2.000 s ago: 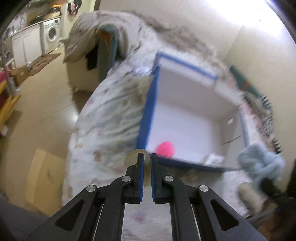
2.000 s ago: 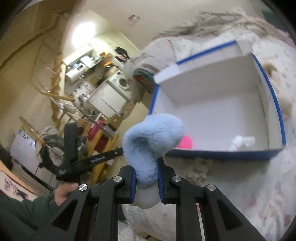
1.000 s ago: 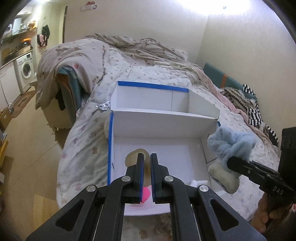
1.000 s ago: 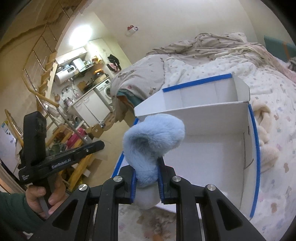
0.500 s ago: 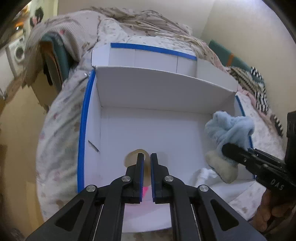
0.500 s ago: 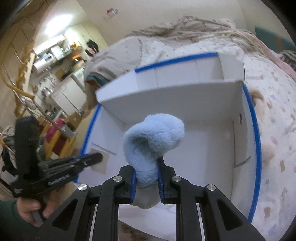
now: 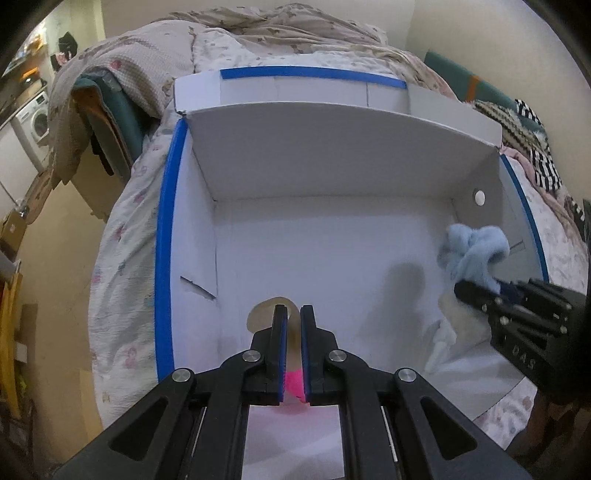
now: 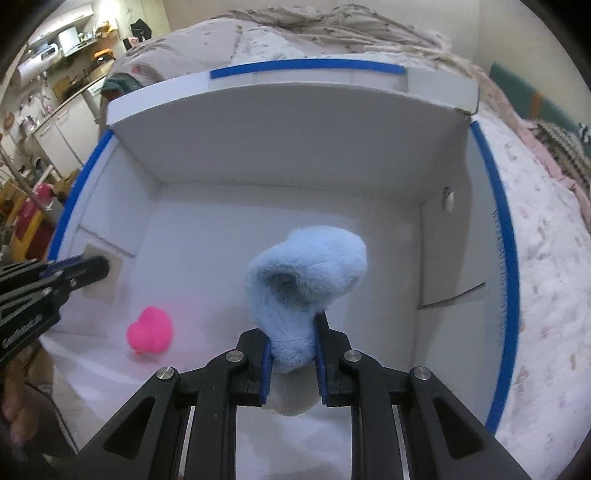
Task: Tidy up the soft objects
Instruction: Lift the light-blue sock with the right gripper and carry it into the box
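A white box with blue-taped rims (image 7: 167,229) (image 8: 496,236) lies open on the bed. My right gripper (image 8: 293,334) is shut on a fluffy light-blue slipper (image 8: 306,280) and holds it inside the box; it also shows in the left wrist view (image 7: 471,254). My left gripper (image 7: 293,325) is shut on a thin beige piece (image 7: 264,310) over the box's near left part. It shows in the right wrist view (image 8: 86,271). A pink soft toy (image 8: 150,329) (image 7: 293,384) and a white soft item (image 7: 439,339) lie on the box floor.
The bed with a floral cover (image 7: 122,229) surrounds the box, with a rumpled quilt (image 7: 258,33) behind it. Striped and knitted clothes (image 7: 532,133) lie at the right. A washing machine (image 7: 35,122) and kitchen units stand far left.
Both grippers have moved forward and down into the box, which now fills both views. The blue slipper has come lower, near the box's right wall. Both grips are unchanged.
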Demonstrator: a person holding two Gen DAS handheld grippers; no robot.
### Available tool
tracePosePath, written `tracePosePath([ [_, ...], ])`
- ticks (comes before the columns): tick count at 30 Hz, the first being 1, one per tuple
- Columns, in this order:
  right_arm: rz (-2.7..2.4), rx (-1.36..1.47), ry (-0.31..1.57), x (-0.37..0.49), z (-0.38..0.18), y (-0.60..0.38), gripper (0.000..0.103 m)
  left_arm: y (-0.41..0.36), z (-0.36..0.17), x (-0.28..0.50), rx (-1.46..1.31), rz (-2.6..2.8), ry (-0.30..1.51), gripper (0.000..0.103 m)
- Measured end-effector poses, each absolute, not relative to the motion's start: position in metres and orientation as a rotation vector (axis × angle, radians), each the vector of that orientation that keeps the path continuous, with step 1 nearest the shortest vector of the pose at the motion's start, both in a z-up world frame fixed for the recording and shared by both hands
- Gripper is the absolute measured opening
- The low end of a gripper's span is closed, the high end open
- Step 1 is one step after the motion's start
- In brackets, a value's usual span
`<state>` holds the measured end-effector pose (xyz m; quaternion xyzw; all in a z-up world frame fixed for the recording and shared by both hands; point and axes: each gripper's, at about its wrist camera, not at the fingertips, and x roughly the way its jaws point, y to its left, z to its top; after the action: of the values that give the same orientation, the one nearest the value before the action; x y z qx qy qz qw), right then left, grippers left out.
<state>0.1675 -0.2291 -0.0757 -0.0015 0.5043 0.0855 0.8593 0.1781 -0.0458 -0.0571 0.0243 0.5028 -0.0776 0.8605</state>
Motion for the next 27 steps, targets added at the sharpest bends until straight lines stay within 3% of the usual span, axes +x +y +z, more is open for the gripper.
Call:
tracePosePath([
  [20, 0.171, 0.026, 1.091, 0.174, -0.087, -0.227, 0.022, -0.042, -0.06, 0.179, 0.05, -0.1, 1.064, 0.007],
  [27, 0.186, 0.062, 1.085, 0.174, -0.086, -0.229, 0.024, -0.044, -0.057, 0.179, 0.061, -0.103, 1.055, 0.012],
])
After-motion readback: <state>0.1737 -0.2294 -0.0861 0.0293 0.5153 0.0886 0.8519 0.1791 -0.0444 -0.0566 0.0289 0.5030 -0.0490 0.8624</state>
